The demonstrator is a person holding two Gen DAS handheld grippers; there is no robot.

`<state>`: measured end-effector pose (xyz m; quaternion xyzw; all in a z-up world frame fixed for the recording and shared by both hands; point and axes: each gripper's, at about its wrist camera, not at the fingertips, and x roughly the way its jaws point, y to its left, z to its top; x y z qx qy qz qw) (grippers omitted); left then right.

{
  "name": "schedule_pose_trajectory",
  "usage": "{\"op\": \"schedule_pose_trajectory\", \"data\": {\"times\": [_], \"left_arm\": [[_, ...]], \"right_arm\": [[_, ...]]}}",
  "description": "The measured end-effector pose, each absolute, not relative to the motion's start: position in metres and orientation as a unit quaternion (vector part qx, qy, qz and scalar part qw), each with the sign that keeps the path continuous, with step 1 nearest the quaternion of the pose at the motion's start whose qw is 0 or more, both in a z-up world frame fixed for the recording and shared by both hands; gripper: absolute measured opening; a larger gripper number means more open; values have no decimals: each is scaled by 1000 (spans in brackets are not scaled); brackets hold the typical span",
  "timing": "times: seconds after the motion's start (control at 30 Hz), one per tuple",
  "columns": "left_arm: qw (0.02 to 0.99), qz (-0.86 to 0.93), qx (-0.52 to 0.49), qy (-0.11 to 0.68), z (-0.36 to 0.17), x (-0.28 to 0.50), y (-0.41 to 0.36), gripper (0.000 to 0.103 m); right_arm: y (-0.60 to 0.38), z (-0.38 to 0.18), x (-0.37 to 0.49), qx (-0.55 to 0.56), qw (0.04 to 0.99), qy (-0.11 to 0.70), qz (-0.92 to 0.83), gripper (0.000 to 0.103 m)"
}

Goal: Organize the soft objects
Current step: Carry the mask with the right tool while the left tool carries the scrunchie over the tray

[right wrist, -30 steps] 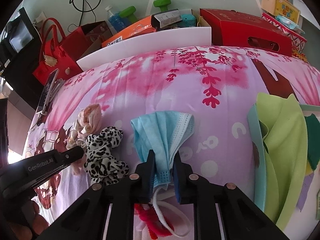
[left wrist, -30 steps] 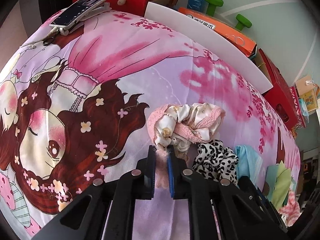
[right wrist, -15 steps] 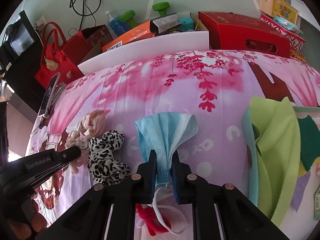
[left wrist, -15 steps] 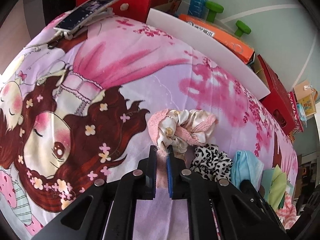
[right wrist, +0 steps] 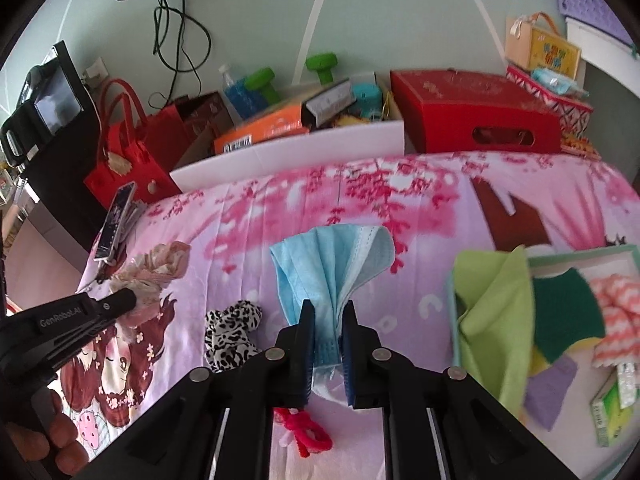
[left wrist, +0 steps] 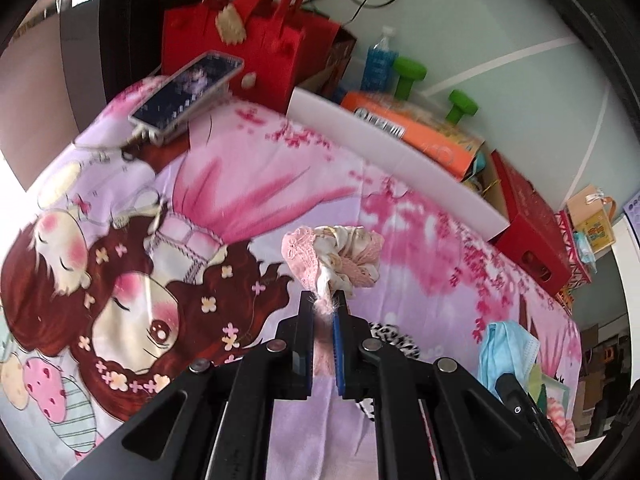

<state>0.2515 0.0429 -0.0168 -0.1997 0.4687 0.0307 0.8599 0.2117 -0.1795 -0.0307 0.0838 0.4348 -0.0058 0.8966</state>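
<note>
Two soft items lifted, sorting barely begun.

The left gripper has its jaws clamped on a pink lace-and-satin scrunchie, and the right gripper has its jaws pinching a pleated blue face mask, both above the printed cartoon bedsheet. A leopard-print scrunchie and a red fuzzy tie lie loose on the sheet. The tray at right already holds a green cloth, a sponge and a knit piece.

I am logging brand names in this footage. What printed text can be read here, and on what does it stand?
"GenRobot.AI": white lettering on the black left gripper body.
Orange cardboard box: barcode label, print too blurred.
Yellow carton with handle: characters too blurred.
Nothing else legible.
</note>
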Motion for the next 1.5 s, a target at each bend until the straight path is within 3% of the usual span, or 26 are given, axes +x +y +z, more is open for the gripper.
{"op": "schedule_pose_trajectory", "data": {"times": [0.4,0.77,1.5], "left_arm": [[888,17,-166,428,24,233,27,8],[909,-34,-116,399,55,215,-23,8],[881,-209,-37,423,49,182,-162,8]], "right_arm": [[-191,-16,196,86,899,429,-16,12],[-259,6,169,119,902,405,-90,12],[-374,-6,124,196,867,403,-218,12]]}}
